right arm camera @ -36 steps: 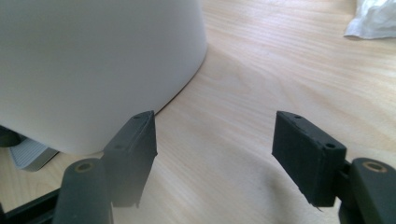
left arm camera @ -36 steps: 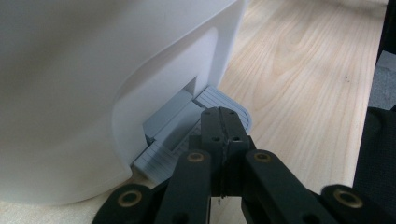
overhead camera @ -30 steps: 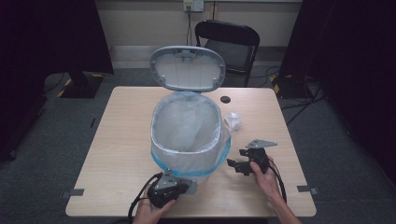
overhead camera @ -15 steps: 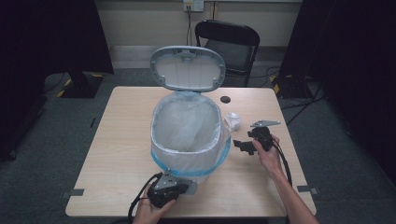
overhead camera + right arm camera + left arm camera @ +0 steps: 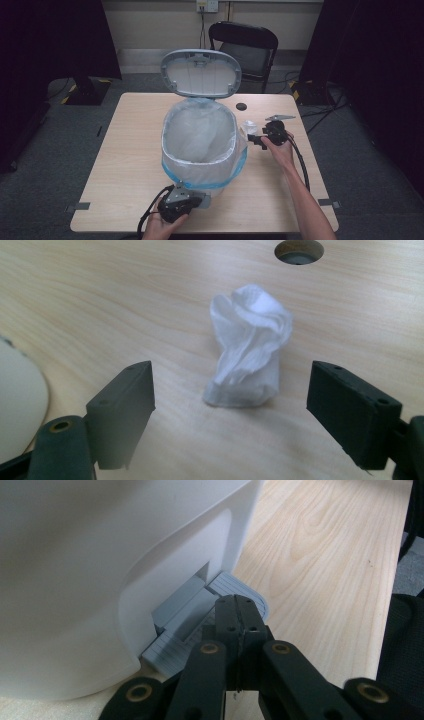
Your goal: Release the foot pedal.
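On the wooden counter (image 5: 125,150) stood a lined bin (image 5: 200,145). The left claw (image 5: 239,625), pressed together, rested on the bin's pedal (image 5: 190,625). Beside the bin, the right claw (image 5: 230,410), just closing slightly, stayed spread around a crumpled tissue (image 5: 248,345) without touching it.

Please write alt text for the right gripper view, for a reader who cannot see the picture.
A crumpled white tissue lies on a light wooden table, ahead of and between the wide-open black jaws of the right gripper, which do not touch it. A round cable hole in the table is at the top edge, and a curved white bin wall shows at the left.
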### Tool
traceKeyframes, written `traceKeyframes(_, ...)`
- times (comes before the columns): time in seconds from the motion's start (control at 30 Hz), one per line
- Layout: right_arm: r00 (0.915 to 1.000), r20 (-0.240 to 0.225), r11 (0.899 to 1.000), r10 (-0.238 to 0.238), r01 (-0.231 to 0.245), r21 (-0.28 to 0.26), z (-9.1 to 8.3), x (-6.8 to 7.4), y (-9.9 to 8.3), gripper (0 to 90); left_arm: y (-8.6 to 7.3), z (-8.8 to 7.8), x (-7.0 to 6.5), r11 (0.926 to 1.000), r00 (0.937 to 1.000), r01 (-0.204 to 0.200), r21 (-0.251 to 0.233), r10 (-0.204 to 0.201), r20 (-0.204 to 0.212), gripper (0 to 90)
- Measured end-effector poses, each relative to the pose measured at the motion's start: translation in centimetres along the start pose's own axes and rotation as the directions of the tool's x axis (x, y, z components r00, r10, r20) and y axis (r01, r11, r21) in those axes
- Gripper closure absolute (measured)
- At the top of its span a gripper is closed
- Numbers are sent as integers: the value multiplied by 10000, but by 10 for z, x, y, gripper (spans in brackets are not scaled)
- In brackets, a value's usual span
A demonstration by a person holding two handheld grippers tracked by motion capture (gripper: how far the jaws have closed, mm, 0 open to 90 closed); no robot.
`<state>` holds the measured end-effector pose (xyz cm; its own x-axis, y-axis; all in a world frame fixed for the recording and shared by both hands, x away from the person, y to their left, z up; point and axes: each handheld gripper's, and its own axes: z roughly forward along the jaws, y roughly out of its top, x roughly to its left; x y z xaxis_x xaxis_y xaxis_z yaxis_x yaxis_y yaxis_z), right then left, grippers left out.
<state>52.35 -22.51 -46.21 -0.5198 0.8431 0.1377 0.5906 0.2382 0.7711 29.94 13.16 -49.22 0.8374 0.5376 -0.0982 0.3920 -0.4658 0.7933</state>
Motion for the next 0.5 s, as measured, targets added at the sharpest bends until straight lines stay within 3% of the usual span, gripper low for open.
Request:
traceKeyframes(0.2,9999,123,9994,7,-12,335,18,-6,9,231,0,0,0,10000,10000,-9,-14,9,8,900)
traceKeyframes(0.27,10000,31,9994,34,-35,338,24,-4,9,277,0,0,0,10000,10000,-17,-6,17,24,900)
traceKeyframes(0.37,9996,253,9978,-148,131,657,33,0,6,297,0,0,0,10000,10000,-33,-11,33,31,900)
traceKeyframes(0.5,9992,406,9975,-37,8,706,39,2,5,365,0,0,1,10000,9999,-65,15,65,76,900)
